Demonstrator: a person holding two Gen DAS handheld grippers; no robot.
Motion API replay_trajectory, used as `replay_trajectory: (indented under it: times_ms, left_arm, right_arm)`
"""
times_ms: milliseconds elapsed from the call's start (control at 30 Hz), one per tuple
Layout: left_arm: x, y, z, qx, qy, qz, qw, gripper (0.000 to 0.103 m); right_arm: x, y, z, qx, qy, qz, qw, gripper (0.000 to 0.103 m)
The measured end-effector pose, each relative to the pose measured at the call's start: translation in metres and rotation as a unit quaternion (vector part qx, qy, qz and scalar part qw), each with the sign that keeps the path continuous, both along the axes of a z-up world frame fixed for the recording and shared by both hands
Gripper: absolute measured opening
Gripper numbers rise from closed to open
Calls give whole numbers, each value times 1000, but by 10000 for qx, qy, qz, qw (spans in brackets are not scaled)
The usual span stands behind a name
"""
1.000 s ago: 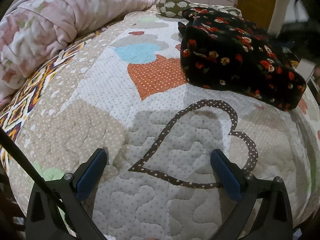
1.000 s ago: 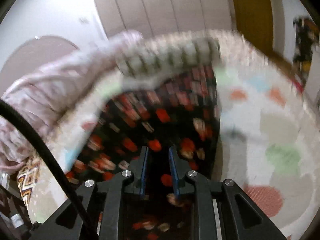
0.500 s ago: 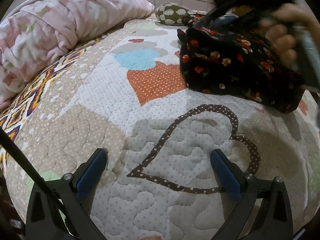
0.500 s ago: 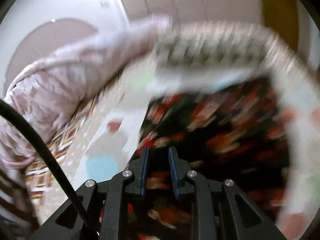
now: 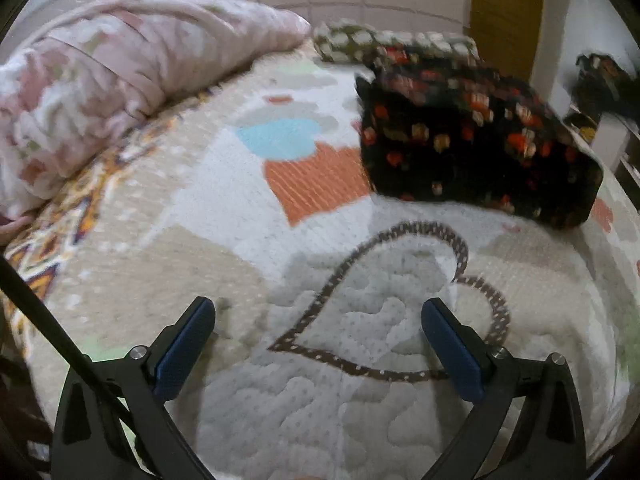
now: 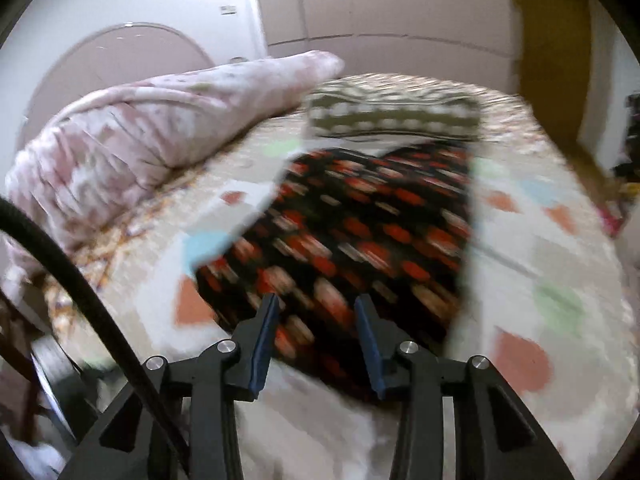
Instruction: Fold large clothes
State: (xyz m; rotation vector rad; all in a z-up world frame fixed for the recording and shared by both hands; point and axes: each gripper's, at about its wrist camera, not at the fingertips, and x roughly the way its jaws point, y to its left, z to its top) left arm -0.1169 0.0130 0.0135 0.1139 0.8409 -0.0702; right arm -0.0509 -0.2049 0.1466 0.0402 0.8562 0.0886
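With the right claw (image 6: 316,340) just spread and empty, and the left claw (image 5: 318,344) spread too, the garment (image 5: 472,144) at 1 o'clock could unfold if bumped.

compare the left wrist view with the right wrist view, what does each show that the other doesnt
Only the left wrist view shows the left gripper, jaws wide open with nothing between them, and the brown heart outline stitched on the quilt.

Only the right wrist view shows the right gripper, whose jaws have just been opening; nothing is pinched between them, and the garment lies beyond and below the tips.

Both show the folded black floral garment lying on the quilt, the pink comforter bunched to the left, and the olive dotted pillow behind the garment.
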Motion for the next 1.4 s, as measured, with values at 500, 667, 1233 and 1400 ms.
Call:
replay_trajectory:
  times_ms: [500,667,1233,1400]
  left_arm:
    - [-76,-5,109,-117,-1155,-68,9932,103]
    - [-72,-8,92,-138,-891,-42,9959,103]
    - [-65,-6,55,-183,-391,79,9990,103]
    - [-66,-8,53,-194,-344,35,9992,103]
  right_arm:
    - [-141,-20,-12,-277,-480,-1022,9932,58]
    - [-134,-15,-19,-304,-489,-1032,9930,62]
    - [-126,-10,-64,-411,165,-1267,9909,63]
    - [-127,-8,-65,-438,166,-1251,9910,64]
